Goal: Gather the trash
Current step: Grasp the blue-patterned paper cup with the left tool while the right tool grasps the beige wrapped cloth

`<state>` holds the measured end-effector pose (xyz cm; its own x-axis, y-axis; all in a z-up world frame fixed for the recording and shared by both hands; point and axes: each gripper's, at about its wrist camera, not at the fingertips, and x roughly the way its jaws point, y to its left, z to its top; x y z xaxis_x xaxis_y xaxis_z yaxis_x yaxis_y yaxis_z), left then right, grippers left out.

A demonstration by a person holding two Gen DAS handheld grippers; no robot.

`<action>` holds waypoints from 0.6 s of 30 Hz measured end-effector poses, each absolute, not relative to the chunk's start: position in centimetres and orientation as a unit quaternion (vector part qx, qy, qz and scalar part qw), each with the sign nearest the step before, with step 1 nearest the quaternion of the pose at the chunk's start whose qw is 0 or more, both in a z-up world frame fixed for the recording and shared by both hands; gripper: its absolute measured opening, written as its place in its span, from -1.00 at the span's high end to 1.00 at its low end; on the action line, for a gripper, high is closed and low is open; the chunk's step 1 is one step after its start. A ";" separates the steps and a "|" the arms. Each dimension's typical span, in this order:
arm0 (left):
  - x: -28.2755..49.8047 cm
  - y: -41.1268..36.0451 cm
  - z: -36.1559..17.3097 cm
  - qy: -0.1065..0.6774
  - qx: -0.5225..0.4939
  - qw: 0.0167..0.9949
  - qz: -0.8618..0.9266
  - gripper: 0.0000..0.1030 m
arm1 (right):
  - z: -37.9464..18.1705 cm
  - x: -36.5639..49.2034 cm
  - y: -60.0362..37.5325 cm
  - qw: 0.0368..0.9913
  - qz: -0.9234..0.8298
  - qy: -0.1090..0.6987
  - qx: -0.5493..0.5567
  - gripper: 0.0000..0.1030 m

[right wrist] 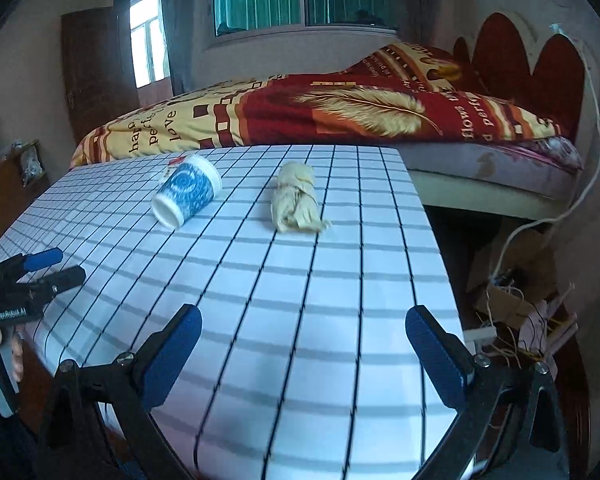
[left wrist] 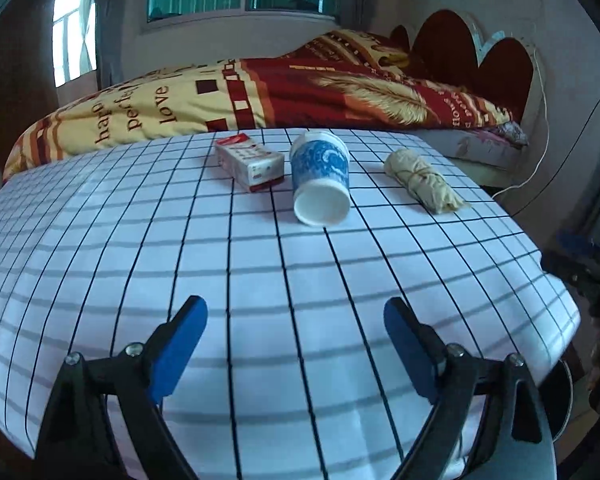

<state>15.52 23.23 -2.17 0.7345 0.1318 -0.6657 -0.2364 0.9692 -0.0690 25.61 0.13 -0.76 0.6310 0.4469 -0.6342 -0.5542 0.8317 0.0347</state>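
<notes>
Three pieces of trash lie on the checked tablecloth [left wrist: 140, 240] near its far edge. A red and white carton [left wrist: 249, 163] lies on its side at the left. A blue and white paper cup [left wrist: 320, 178] lies tipped over in the middle, mouth toward me; it also shows in the right wrist view [right wrist: 187, 191]. A crumpled beige paper wad [left wrist: 422, 180] lies at the right, also in the right wrist view [right wrist: 296, 200]. My left gripper [left wrist: 296, 320] is open and empty over the near table. My right gripper [right wrist: 304, 328] is open and empty, short of the wad.
A bed with a red and yellow quilt [left wrist: 260, 92] stands behind the table. The table's right edge [right wrist: 432, 220] drops to a floor with cables and clutter [right wrist: 512, 304]. The left gripper also shows in the right wrist view [right wrist: 48, 270] at the left.
</notes>
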 end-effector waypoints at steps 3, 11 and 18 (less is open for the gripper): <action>18.0 23.5 -2.0 0.346 -0.072 0.931 0.095 -0.77 | -0.8 28.8 2.3 0.892 0.281 0.345 -0.080 -0.85; 25.4 24.3 -2.1 0.362 -0.084 0.926 0.073 -0.76 | -2.7 37.0 7.3 0.865 0.286 0.405 -0.072 -0.62; 29.1 25.2 -3.3 0.425 -0.090 0.900 0.020 -0.12 | -4.8 39.3 9.2 0.852 0.295 0.424 -0.083 -0.33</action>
<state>29.07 25.17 -3.27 0.6375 -0.0412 -0.7694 -0.1119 0.9830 -0.1453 39.32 9.24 -4.82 0.4658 0.4319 -0.7723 -0.5729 0.8124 0.1087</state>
